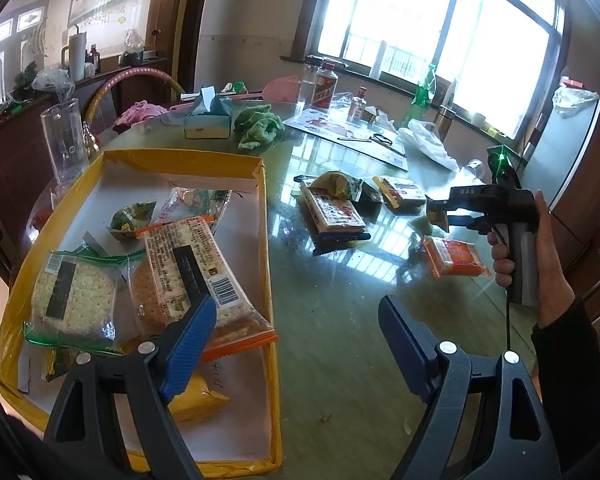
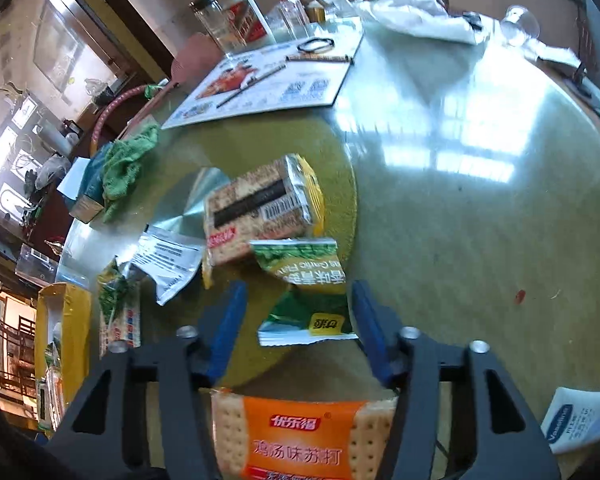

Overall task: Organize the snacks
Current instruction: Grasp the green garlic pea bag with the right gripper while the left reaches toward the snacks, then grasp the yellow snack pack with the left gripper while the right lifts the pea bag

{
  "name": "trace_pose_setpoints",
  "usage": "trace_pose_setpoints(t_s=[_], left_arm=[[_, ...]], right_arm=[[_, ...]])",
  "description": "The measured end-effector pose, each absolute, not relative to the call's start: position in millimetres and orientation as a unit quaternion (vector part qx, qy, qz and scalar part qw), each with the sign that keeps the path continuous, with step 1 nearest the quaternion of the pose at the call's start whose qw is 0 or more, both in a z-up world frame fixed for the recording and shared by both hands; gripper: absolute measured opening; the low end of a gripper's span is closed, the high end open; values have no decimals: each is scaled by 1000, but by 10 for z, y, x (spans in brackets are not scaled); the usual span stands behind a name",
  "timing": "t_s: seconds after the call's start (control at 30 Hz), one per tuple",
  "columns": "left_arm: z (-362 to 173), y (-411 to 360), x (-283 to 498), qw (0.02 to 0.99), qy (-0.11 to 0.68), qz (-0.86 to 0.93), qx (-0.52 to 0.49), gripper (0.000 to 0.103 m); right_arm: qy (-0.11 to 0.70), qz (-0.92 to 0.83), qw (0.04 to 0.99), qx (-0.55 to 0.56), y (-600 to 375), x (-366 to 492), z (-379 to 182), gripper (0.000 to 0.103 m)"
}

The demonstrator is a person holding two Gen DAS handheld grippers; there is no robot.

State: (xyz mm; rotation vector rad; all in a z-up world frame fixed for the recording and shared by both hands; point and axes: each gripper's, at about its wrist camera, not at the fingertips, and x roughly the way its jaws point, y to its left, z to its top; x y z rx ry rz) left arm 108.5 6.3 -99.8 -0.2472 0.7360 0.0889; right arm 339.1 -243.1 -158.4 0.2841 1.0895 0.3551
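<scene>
Right gripper (image 2: 296, 320), unclenched astride green packet (image 2: 306, 322) for pickup; left gripper (image 1: 296, 340) released, empty, tray (image 1: 266, 240) at nine o'clock.

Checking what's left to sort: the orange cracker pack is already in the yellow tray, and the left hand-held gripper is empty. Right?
Not quite: the orange cracker pack lies on the glass table, outside the yellow tray, as the left wrist view shows. The left hand-held gripper is empty.
</scene>
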Motion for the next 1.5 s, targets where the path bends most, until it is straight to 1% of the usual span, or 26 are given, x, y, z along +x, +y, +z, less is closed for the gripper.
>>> trace_pose_setpoints(t_s=[0.2,0.33,0.5,0.6,0.67,0.77,0.93,1.03,1.2,1.3,1.37,1.4,1.5], left_arm=[[-990,-27,1096,922,367,42,-115,83],[-989,-108,1159,917,380,29,-120,83],[-1064,-159,1490,882,433,-25,-186,83],[-1085,-197,1754,866,450,-34,-217,83],[-1129,-243,1967,863,457,-19,-212,83],[-1220,-227,2325,847,475,10,-239,83],[-1258,-149,3052,835,489,65,-243,83],[-1285,-27,3347,824,487,103,-270,83],[-1342,9,3606,814,485,149,-282,83],[-1393,2,3689,811,486,192,-263,79],[-1416,-6,3668,812,484,203,-257,72],[-1426,-33,3649,813,487,202,-247,66],[-1415,-78,3573,823,489,194,-214,58]], right_arm=[[506,171,836,123,-2416,3240,-1568,43],[478,209,839,151,-2474,2903,-1389,43],[414,244,857,184,-2651,2387,-1099,43],[389,219,883,146,-2610,2246,-1073,43],[391,211,886,134,-2583,2275,-1094,43],[392,209,888,124,-2564,2289,-1118,43],[407,208,876,156,-2717,2316,-1255,43],[410,204,874,164,-2778,2349,-1293,43],[410,203,872,173,-2819,2343,-1305,43],[407,209,871,179,-2822,2328,-1295,43],[404,212,872,177,-2810,2311,-1282,43],[404,212,873,176,-2809,2307,-1281,43],[405,213,872,175,-2797,2303,-1282,43]])
